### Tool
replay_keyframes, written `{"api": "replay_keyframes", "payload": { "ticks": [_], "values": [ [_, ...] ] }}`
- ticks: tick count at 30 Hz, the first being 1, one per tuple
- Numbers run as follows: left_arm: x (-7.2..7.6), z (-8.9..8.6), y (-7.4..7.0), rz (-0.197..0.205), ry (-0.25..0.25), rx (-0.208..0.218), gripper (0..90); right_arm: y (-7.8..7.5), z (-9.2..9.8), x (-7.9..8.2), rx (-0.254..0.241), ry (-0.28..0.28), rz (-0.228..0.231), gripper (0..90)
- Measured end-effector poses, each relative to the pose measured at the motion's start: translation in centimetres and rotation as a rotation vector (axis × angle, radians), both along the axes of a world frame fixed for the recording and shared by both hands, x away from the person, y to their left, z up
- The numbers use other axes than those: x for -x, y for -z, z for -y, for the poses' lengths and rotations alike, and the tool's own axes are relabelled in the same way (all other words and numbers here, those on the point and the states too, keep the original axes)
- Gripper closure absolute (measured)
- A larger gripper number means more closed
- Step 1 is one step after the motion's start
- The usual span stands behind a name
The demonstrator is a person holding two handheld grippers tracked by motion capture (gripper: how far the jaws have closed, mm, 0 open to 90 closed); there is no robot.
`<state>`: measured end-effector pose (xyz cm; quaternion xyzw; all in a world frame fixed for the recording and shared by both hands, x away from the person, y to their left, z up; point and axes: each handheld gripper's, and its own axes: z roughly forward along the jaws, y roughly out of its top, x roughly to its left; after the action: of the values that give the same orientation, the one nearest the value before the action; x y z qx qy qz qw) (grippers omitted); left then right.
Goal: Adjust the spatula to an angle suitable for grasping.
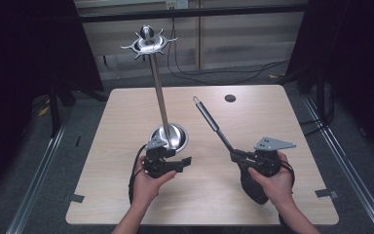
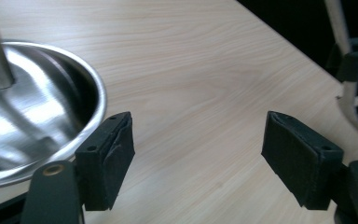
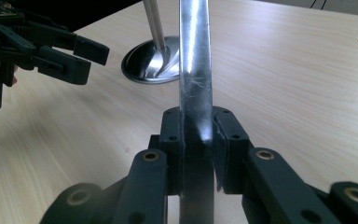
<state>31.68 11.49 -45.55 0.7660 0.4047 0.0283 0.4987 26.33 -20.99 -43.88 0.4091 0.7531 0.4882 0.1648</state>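
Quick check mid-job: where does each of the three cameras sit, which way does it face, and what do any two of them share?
High view: above the person's side, looking forward and down on the table; both forearms, left gripper and right gripper show.
Left gripper view: rides the left gripper, looking along its open jaws beside the stand's base.
Right gripper view: rides the right gripper, jaws shut on the metal rod.
Shared: the right gripper view and high view both show the stand's base and the left gripper.

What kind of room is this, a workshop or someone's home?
Probably a lab or recording studio: a bare wooden table ringed by black curtains, loose cables on the floor, and metal floor rails.
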Motion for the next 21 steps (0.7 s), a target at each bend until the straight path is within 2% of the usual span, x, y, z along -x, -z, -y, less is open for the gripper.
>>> {"api": "replay_keyframes", "payload": {
  "ticks": [1, 2, 3, 6, 9, 13, 14, 19, 20, 21],
  "values": [
    [0.0, 0.0, 0.0, 0.000, 0.000, 0.000, 26.3, 0.0, 0.0, 0.0, 0.000, 0.000, 0.000, 75.6],
    [-0.1, 0.4, -0.3, -0.013, 0.018, 0.025, 26.9, -0.1, 0.0, 0.1, -0.009, 0.005, 0.007, 75.6],
    [-0.1, 0.4, -0.3, -0.013, 0.018, 0.025, 27.0, -0.1, 0.0, 0.1, -0.009, 0.005, 0.007, 75.6],
    [-0.1, 1.7, -1.2, -0.022, 0.042, 0.065, 29.5, -0.2, -0.2, 0.1, -0.016, 0.007, 0.014, 75.6],
    [-0.1, 2.6, -1.6, -0.026, 0.063, 0.082, 32.1, -0.3, -0.3, 0.1, -0.018, 0.008, 0.013, 75.6],
    [-0.2, 3.5, -1.7, -0.024, 0.072, 0.082, 33.0, -0.2, -0.6, 0.1, -0.022, 0.003, 0.016, 75.6],
    [-0.2, 4.1, -1.8, -0.024, 0.076, 0.097, 33.2, -0.2, -0.8, 0.1, -0.022, 0.005, 0.015, 75.6],
    [-0.3, 4.9, -2.1, -0.026, 0.093, 0.116, 34.5, -0.1, -1.2, 0.2, -0.027, -0.003, 0.019, 75.6],
    [-0.3, 5.2, -2.2, -0.035, 0.096, 0.140, 35.2, -0.1, -1.2, 0.2, -0.031, -0.008, 0.018, 75.6],
    [-0.3, 5.2, -2.2, -0.035, 0.096, 0.140, 36.3, -0.1, -1.2, 0.2, -0.031, -0.008, 0.018, 75.6]
  ]
}}
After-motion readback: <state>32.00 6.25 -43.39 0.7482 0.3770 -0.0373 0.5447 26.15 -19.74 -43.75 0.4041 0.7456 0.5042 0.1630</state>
